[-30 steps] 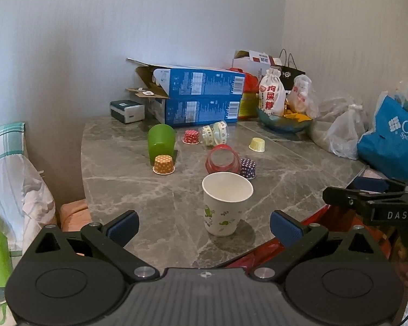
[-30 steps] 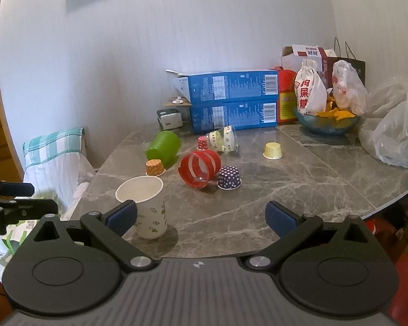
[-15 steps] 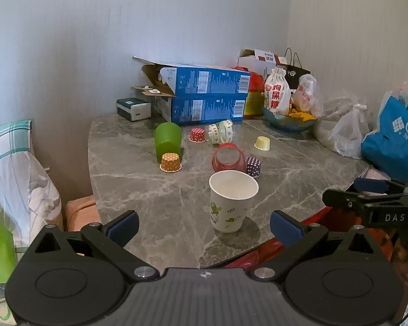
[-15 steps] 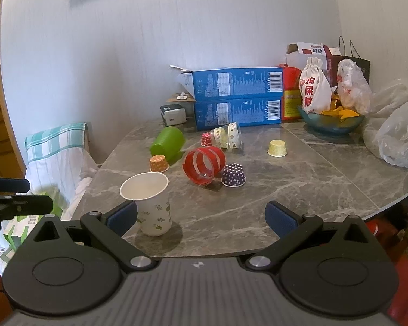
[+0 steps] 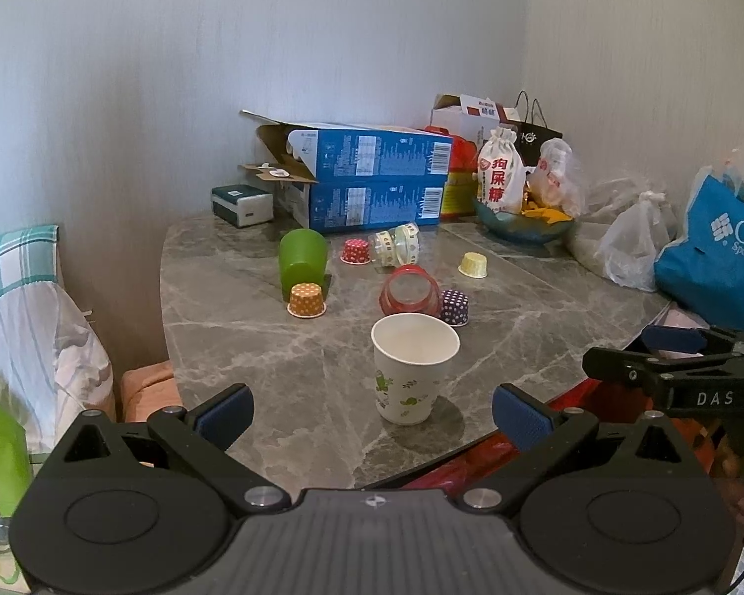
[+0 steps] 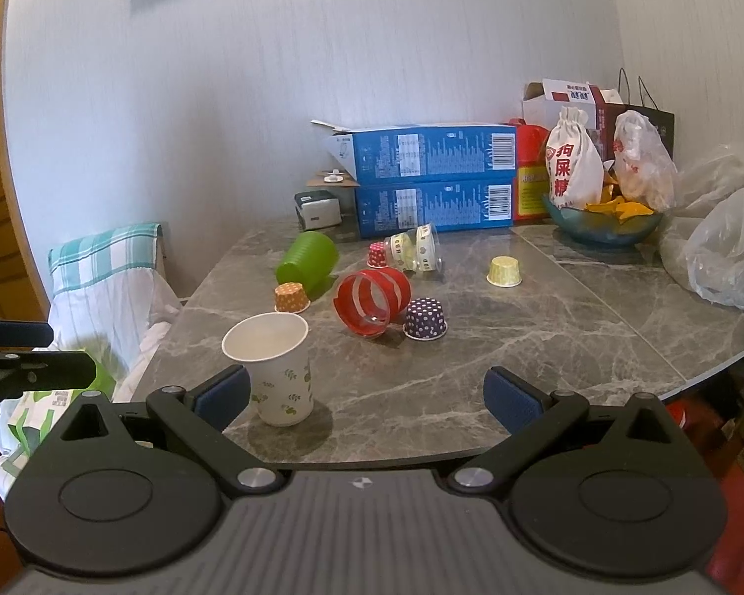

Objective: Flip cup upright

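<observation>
Both views have drifted a little rightward and back since a second ago, as we hold off the marble bench (image 5: pixel 253 342), its curved near edge just ahead of us. Past the red striped cup (image 6: pixel 372 301) lying on its side, bare bench runs to the right rim. Our paper cup (image 5: pixel 414 368) stands upright near that front edge. Left tongs (image 5: pixel 372 411) and right tongs (image 6: pixel 369 394) both gape wide, holding nothing.
</observation>
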`<state>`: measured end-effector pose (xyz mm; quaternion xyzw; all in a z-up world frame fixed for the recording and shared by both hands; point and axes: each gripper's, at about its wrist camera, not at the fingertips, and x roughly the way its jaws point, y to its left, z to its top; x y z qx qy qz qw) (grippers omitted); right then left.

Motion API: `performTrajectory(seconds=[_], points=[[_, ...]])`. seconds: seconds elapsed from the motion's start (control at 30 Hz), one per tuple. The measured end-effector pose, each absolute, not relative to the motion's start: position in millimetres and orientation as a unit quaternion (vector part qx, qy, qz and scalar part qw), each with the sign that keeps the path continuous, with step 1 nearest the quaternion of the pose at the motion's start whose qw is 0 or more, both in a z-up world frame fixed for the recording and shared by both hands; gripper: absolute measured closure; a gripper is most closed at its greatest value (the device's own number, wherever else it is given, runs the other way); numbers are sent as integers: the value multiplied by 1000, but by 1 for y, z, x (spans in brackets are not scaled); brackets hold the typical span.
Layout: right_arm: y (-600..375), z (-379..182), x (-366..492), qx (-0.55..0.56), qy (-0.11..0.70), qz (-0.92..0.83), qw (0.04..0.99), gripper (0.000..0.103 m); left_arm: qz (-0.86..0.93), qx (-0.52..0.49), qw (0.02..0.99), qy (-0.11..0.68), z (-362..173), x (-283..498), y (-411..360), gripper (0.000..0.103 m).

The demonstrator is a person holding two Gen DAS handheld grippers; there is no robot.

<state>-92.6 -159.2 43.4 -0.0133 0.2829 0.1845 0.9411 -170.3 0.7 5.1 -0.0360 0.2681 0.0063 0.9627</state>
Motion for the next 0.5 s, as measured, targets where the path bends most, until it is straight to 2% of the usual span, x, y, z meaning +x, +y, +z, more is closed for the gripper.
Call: performTrajectory(seconds=[0.5], points=[[-163,45,-96,-15,284,183,941,2,1,-36,963,266,3,-173,-2,0]])
